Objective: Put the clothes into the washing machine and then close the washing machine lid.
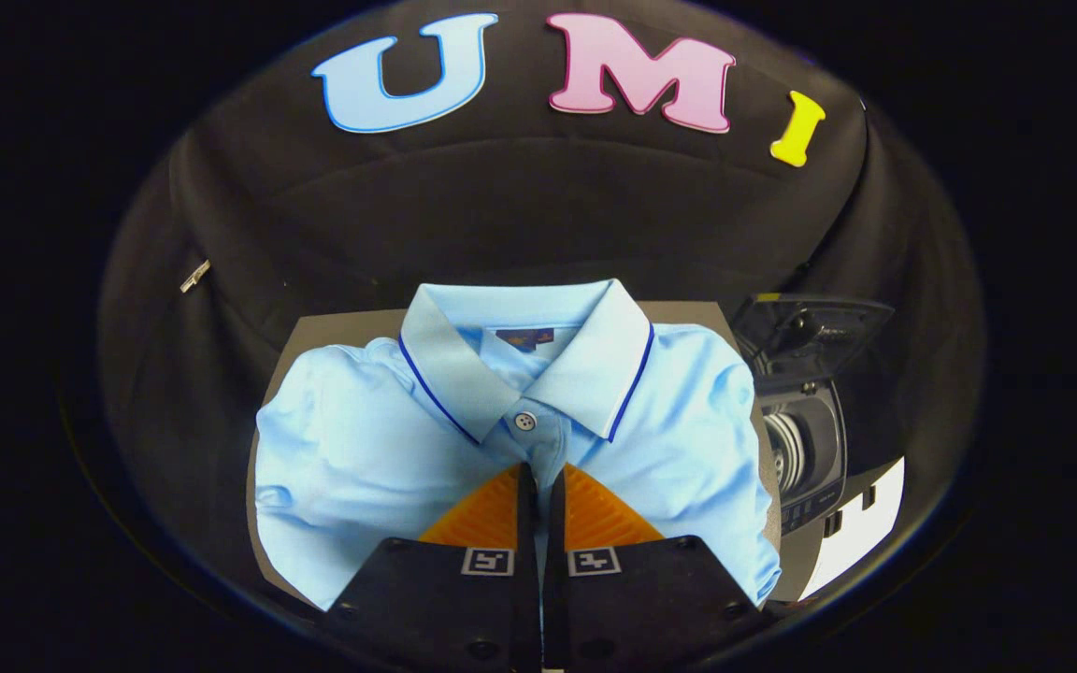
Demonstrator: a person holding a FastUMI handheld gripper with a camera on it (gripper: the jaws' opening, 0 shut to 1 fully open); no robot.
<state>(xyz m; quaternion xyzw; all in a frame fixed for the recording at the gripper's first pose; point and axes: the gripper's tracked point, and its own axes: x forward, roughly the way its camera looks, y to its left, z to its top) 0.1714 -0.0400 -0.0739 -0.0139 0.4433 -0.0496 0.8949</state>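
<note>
blue shirt (361, 458) pinched in gripper (540, 481)

The one camera rides on the gripper (539, 481) and looks forward and steeply down along its two fingers (525, 486), which stand nearly closed together at the bottom centre of the frame. It sits very close over a folded light-blue shirt (361, 449) on the counter (333, 327), which takes up the middle of the frame. The fisheye also takes in the washing machine (805, 439) at right and the booth's wall (501, 215) across the top.
</note>
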